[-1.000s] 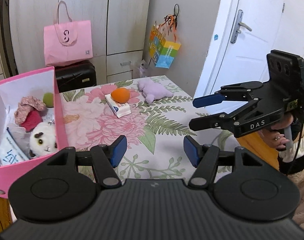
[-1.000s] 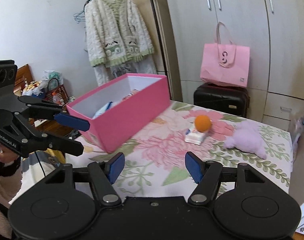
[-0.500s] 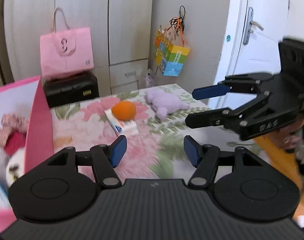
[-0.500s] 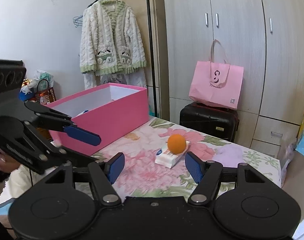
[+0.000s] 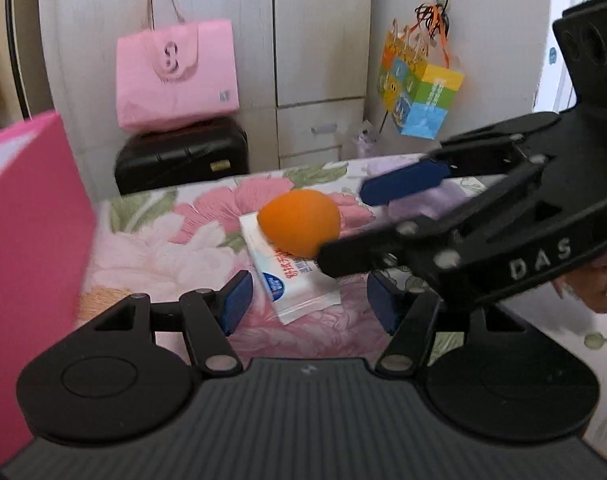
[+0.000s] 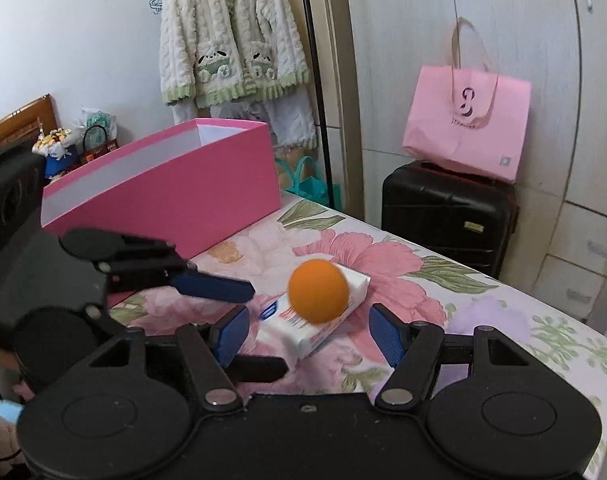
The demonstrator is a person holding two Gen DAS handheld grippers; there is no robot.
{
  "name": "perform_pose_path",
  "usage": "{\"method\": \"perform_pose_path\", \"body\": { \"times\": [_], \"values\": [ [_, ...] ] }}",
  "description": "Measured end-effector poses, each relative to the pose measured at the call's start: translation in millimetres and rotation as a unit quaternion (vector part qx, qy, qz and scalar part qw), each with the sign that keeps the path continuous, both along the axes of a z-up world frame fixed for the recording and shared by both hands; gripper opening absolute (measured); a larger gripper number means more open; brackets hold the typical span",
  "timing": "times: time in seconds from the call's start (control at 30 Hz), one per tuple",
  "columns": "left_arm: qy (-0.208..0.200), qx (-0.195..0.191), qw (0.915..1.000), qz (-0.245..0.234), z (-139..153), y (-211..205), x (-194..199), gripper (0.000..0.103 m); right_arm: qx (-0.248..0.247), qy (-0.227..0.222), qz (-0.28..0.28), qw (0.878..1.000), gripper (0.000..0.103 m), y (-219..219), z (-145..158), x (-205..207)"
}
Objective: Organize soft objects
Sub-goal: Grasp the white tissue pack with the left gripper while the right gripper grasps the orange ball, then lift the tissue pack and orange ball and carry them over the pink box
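**Orange ball on a tissue pack, both hand-held grippers close in**

Orange ball (image 5: pixel 299 222) rests on top of a white tissue pack (image 5: pixel 293 280), which lies flat on the floral-covered bench (image 5: pixel 151 236). Just behind them, partly hidden in the left wrist view by the right tool, lies a pale purple plush toy (image 6: pixel 489 322). A pink box (image 6: pixel 163 188) stands on the bench to the left of the pack.

The left hand-held gripper (image 5: pixel 309 306) has its jaws wide apart and holds nothing; the near end of the tissue pack sits between its blue pads. The right hand-held gripper (image 6: pixel 311 330) is also spread wide and empty, with the ball and pack in front of its gap. Each tool shows in the other's view, near the ball.

A pink bag (image 5: pixel 177 76) sits on a black suitcase (image 5: pixel 181 156) by the wardrobe.
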State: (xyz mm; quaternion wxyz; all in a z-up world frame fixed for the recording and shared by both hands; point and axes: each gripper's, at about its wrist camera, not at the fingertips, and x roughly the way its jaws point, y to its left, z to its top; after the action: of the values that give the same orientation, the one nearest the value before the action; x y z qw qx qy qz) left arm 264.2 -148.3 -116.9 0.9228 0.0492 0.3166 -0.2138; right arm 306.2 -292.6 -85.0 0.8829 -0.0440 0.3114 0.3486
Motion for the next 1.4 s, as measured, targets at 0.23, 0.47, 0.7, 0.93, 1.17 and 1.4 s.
{"method": "perform_pose_path", "body": {
  "times": [0.23,0.47,0.7,0.93,1.17,1.4],
  "values": [
    [-0.041,0.046,0.9973,0.039,-13,-11,16,0.068,0.041,0.044,-0.001,0.998,0.069,3,-18,34],
    [-0.015,0.018,0.998,0.059,-15,-12,34,0.063,0.081,0.065,0.006,0.995,0.042,-3,-29,37],
    [-0.019,0.025,0.9979,0.057,-15,-19,34,0.039,0.093,0.056,-0.011,0.994,0.042,-8,-25,36],
    [-0.011,0.018,0.9981,0.058,-11,-16,29,0.039,0.083,0.049,-0.041,0.995,0.042,-19,-22,34],
    [-0.019,0.002,0.9986,0.049,-2,-10,10,0.039,0.047,0.031,-0.059,0.997,0.042,-19,-13,13],
    [-0.03,-0.015,0.9985,0.043,9,-1,-20,0.039,0.038,0.008,-0.074,0.996,0.042,-19,3,-22]
  ]
}}
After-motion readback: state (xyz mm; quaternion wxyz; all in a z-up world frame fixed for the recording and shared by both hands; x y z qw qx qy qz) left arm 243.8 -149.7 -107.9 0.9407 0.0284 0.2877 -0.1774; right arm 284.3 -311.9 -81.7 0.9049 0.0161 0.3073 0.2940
